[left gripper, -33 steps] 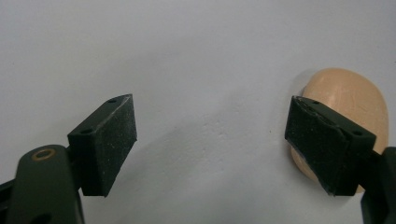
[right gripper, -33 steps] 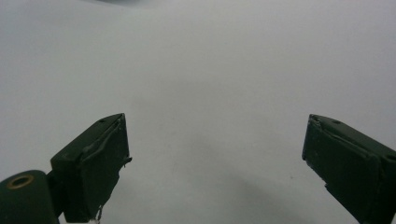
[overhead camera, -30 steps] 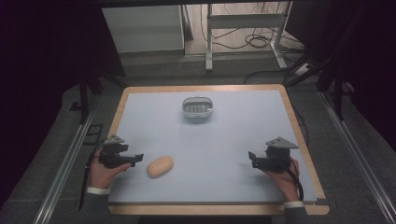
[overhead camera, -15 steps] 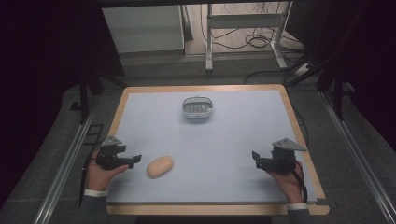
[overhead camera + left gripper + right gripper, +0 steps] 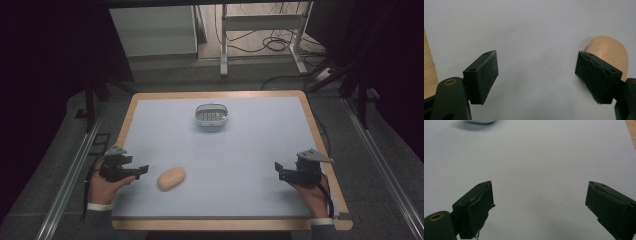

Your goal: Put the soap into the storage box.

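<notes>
At the near left of the table (image 5: pixel 150 107), the left gripper (image 5: pixel 142 170) points right at the bun (image 5: pixel 171 178), which lies just beside its tips; its jaws stand wide with nothing between them, though they have just been closing a little, and in the left gripper view the bun (image 5: pixel 610 51) shows behind the right jaw. At the far middle sits a small tub (image 5: pixel 211 115). At the near right, the right gripper (image 5: pixel 278 171) rests with jaws wide over bare table, well apart from the bun.
</notes>
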A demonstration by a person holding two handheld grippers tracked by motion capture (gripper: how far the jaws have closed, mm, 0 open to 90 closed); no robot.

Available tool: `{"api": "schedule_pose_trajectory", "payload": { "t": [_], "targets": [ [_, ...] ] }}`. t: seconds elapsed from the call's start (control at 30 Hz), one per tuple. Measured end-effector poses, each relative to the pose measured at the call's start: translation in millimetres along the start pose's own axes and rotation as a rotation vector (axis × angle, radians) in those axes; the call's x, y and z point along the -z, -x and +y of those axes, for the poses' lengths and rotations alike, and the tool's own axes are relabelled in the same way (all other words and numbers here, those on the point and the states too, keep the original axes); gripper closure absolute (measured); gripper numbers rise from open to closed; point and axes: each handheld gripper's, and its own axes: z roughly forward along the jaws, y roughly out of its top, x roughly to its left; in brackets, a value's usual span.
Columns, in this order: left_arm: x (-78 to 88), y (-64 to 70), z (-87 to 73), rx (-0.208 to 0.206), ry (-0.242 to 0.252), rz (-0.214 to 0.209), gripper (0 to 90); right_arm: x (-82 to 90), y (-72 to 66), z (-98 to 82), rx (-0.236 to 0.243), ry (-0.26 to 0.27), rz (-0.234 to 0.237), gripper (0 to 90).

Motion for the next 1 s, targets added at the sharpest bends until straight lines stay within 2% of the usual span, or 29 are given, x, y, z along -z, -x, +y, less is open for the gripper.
{"api": "schedule_pose_trajectory", "payload": {
  "t": [0.1, 0.47, 0.53, 0.73, 1.0],
  "targets": [
    [0.2, 1.9, 2.0, -0.016, 0.001, -0.005, 19.2, 3.1, -1.5, -0.9, -0.003, -0.003, -0.009, 7.9],
    [1.3, 3.3, 11.6, -0.025, 0.013, -0.016, 19.1, 4.8, 0.4, -7.1, -0.017, -0.015, -0.015, 8.1],
    [3.1, 2.6, 15.2, -0.033, 0.007, -0.029, 18.7, 5.8, 1.0, -7.6, -0.018, -0.013, -0.022, 8.1],
    [9.4, 6.1, 22.5, -0.038, 0.027, -0.045, 18.9, 9.3, 2.3, -6.7, -0.022, -0.004, -0.026, 8.1],
    [8.6, 16.6, 28.5, -0.083, -0.006, -0.060, 19.0, 9.6, 2.5, -6.7, -0.016, -0.010, -0.032, 8.1]
  ]
}}
